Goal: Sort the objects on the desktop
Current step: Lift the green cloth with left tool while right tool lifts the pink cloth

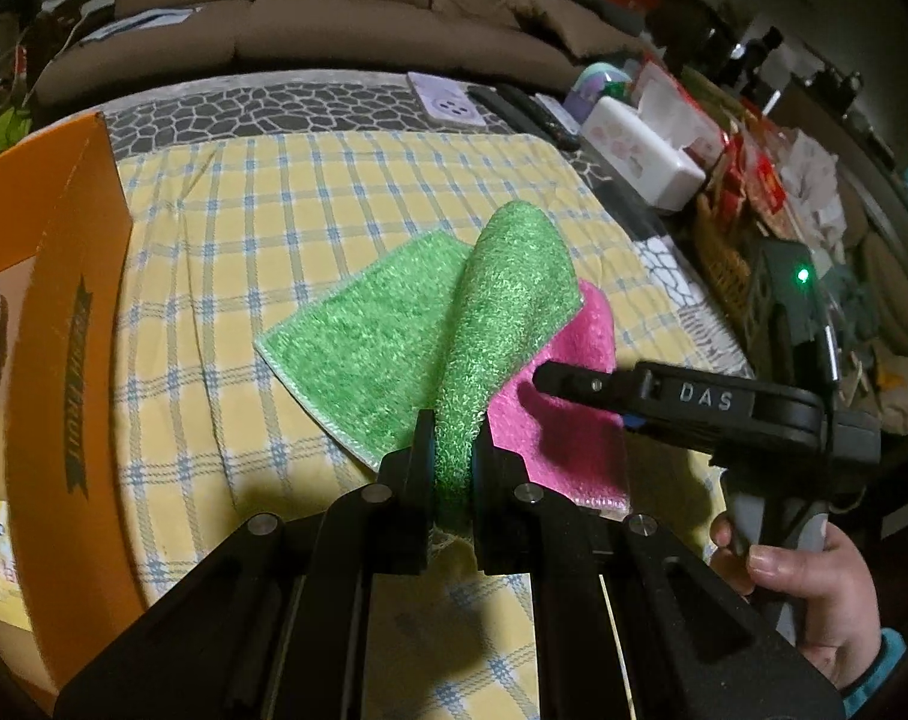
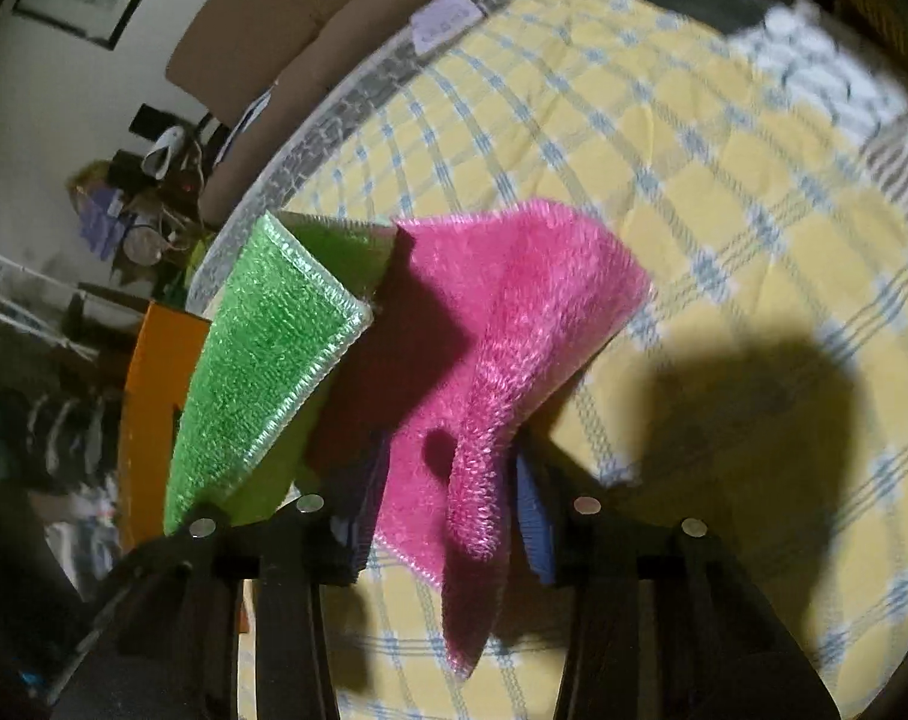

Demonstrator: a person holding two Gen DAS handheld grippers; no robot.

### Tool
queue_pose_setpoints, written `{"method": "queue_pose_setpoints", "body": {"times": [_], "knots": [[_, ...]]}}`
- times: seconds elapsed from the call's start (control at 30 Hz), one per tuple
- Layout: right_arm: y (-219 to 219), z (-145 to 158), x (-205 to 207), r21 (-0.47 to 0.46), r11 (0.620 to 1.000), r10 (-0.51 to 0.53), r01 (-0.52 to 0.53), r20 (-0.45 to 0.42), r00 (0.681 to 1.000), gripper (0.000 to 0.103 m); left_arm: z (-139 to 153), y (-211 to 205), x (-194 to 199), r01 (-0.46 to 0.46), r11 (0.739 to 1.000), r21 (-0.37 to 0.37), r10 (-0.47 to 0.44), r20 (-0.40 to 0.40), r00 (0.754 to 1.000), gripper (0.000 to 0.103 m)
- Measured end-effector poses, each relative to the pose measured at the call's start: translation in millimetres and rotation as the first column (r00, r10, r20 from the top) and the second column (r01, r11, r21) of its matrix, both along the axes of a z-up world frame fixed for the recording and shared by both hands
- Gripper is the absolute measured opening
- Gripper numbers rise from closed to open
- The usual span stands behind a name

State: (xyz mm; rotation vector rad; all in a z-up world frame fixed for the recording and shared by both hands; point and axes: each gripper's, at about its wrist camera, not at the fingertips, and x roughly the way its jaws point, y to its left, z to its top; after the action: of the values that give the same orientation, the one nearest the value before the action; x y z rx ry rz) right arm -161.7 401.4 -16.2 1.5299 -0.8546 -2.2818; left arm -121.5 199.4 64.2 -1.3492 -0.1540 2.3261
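Left gripper (image 1: 454, 450) clenched on green cloth (image 1: 387, 330). Right gripper (image 2: 447, 516) straddles a pink cloth (image 2: 514, 300) fold; pad contact obscured, grip undeterminable.

Orange box (image 1: 63, 312) cut off left

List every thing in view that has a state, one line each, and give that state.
Left gripper: shut on the green cloth.
Green cloth: pinched at one edge, lifted into a fold, far part resting on the checked tablecloth.
Right gripper: a fold of the pink cloth between its fingers; grip not certain.
Pink cloth: bunched and raised at the near edge.
Checked tablecloth: spread flat.
Orange box: open, flap up.
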Motion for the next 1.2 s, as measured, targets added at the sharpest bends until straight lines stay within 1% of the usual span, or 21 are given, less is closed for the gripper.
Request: {"method": "queue_pose_setpoints", "body": {"times": [0.07, 0.1, 0.13, 0.17, 0.23, 0.33, 0.47, 0.53, 0.6, 0.7, 0.83, 0.87, 0.97, 1.07, 1.2], "knots": [[-1.2, 1.3, -0.2, -0.001, 1.000, -0.008, 0.008, -0.006, 1.000, 0.043, -0.7, 2.7, 1.0, 0.005, 1.000, -0.001, -0.005, 0.001, 1.000, 0.009], [-3.3, 3.1, -0.7, 0.003, 1.000, -0.003, 0.003, -0.009, 1.000, 0.035, -0.7, 3.6, 1.3, 0.007, 1.000, -0.001, -0.007, 0.001, 1.000, 0.009], [-4.7, 5.4, -0.6, 0.009, 1.000, 0.001, -0.001, -0.021, 1.000, 0.018, -0.3, 4.6, 1.7, 0.007, 1.000, -0.001, -0.007, 0.001, 1.000, 0.009], [-6.2, 8.6, -0.3, 0.011, 1.000, 0.001, 0.000, -0.036, 0.999, 0.015, 1.2, 4.6, 1.9, 0.007, 1.000, 0.001, -0.007, -0.002, 1.000, 0.009], [-6.4, 12.3, -0.1, 0.001, 1.000, -0.002, 0.003, -0.052, 0.999, 0.013, 7.3, 3.1, 2.7, 0.002, 1.000, 0.012, -0.002, -0.013, 1.000, 0.009], [-4.5, 20.9, 2.0, -0.049, 0.999, -0.014, 0.010, -0.080, 0.997, 0.012, 19.8, -0.2, 2.5, -0.005, 0.999, 0.034, 0.006, -0.030, 1.000, 0.009], [-4.5, 40.6, 4.4, -0.154, 0.988, -0.023, 0.001, -0.138, 0.990, 0.011, 47.8, -14.4, 4.3, -0.023, 0.997, 0.077, 0.028, -0.066, 0.997, 0.009], [-3.4, 50.0, 7.2, -0.245, 0.969, -0.034, -0.007, -0.166, 0.985, 0.011, 60.3, -22.9, 4.7, -0.033, 0.994, 0.100, 0.041, -0.078, 0.996, 0.009], [-3.2, 61.1, 9.6, -0.340, 0.940, -0.052, -0.017, -0.194, 0.980, 0.011, 77.6, -34.5, 6.1, -0.046, 0.991, 0.125, 0.058, -0.096, 0.994, 0.009], [-8.3, 79.6, 12.1, -0.414, 0.909, -0.060, -0.045, -0.236, 0.970, 0.011, 104.9, -53.9, 10.3, -0.060, 0.987, 0.152, 0.080, -0.133, 0.988, 0.009], [-17.8, 106.0, 16.4, -0.438, 0.895, -0.053, -0.081, -0.285, 0.957, 0.011, 140.3, -85.5, 17.0, -0.087, 0.979, 0.186, 0.121, -0.181, 0.976, 0.009], [-23.4, 115.2, 18.3, -0.436, 0.895, -0.046, -0.094, -0.301, 0.953, 0.011, 151.5, -99.2, 20.1, -0.098, 0.976, 0.196, 0.137, -0.197, 0.971, 0.009], [-38.4, 137.3, 22.9, -0.441, 0.887, -0.026, -0.136, -0.342, 0.939, 0.011, 173.1, -133.9, 29.6, -0.133, 0.970, 0.206, 0.181, -0.237, 0.954, 0.009], [-56.5, 156.3, 26.9, -0.444, 0.878, -0.003, -0.180, -0.381, 0.925, 0.011, 185.5, -171.4, 37.9, -0.180, 0.963, 0.199, 0.229, -0.261, 0.938, 0.009], [-95.0, 173.5, 29.1, -0.451, 0.857, 0.042, -0.248, -0.417, 0.908, 0.011, 187.5, -217.4, 42.8, -0.250, 0.950, 0.187, 0.294, -0.265, 0.918, 0.009]]}}
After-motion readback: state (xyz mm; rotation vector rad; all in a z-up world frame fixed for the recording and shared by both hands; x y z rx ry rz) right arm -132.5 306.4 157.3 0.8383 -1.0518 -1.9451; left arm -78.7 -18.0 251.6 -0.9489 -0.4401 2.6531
